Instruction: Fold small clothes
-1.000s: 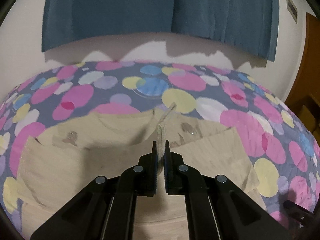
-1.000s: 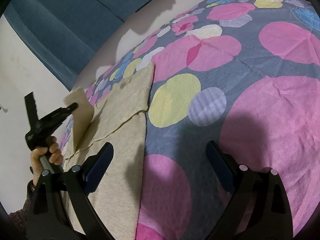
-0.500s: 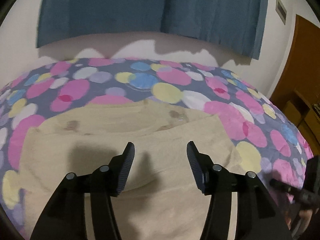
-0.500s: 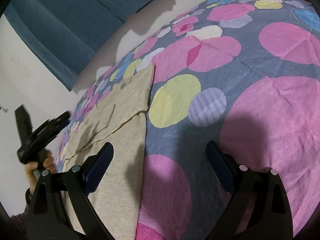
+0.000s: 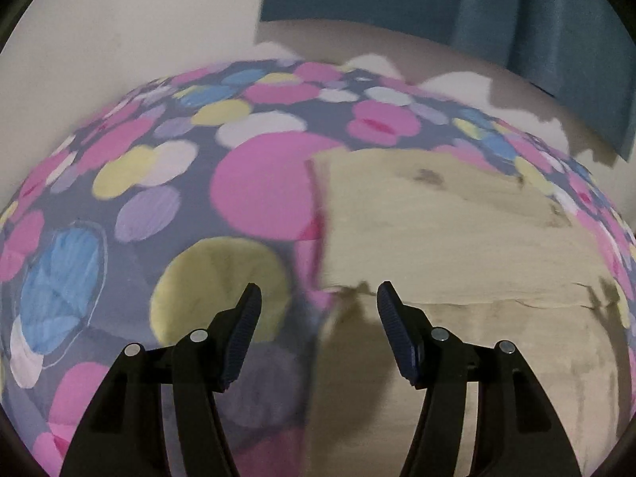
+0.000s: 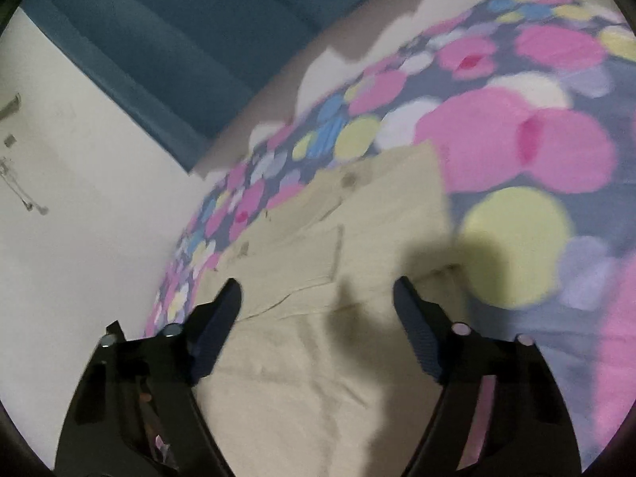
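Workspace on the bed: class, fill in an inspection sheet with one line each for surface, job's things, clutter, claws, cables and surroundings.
Surface: bed under a grey cover with pink, yellow and blue dots.
Job's things: beige knit garment lying flat, partly folded, one layer's edge showing across it.
Clutter: nothing seen.
Claws: left claw open, over the garment's left edge; right claw open, above the garment; neither holds cloth.
Cables: nothing seen.
Surroundings: teal curtain, white wall.

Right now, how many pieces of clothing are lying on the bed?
1. A single beige garment lies flat on the dotted bedspread, partly folded, ahead of both open grippers. Its near part runs out of view below, so more could be hidden there.
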The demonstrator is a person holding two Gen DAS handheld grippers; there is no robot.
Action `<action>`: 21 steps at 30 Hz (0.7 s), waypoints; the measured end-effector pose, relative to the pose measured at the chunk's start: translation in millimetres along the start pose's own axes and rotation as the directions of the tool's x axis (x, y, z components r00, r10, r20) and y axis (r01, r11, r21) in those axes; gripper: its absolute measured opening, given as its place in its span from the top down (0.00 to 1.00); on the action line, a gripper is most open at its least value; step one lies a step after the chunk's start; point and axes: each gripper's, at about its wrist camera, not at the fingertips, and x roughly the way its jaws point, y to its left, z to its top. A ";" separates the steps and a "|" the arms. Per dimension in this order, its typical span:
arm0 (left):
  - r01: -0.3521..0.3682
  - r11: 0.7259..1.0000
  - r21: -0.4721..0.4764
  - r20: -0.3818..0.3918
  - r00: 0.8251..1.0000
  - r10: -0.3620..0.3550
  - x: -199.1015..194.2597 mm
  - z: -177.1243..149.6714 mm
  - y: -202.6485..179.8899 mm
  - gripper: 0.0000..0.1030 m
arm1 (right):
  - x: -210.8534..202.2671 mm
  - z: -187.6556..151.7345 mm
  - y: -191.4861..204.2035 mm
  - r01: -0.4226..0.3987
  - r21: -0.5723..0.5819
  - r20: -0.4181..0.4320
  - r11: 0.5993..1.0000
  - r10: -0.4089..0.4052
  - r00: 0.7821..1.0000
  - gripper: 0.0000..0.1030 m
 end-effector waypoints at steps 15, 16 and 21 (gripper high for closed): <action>0.010 0.998 -0.065 -0.063 0.998 -0.014 22.4 -5.1 18.2 0.41 | 126.9 5.8 16.2 0.131 -0.008 -0.179 0.991 -0.130 0.975 0.95; 0.010 0.998 -0.067 -0.064 0.998 -0.015 22.3 -5.4 18.8 0.41 | 122.5 6.1 17.5 0.131 -0.017 -0.168 0.991 -0.132 0.977 0.95; 0.011 0.997 -0.071 -0.068 0.998 -0.016 23.3 -5.3 19.8 0.41 | 91.0 6.4 24.0 0.145 -0.072 -0.088 0.987 -0.152 0.985 0.96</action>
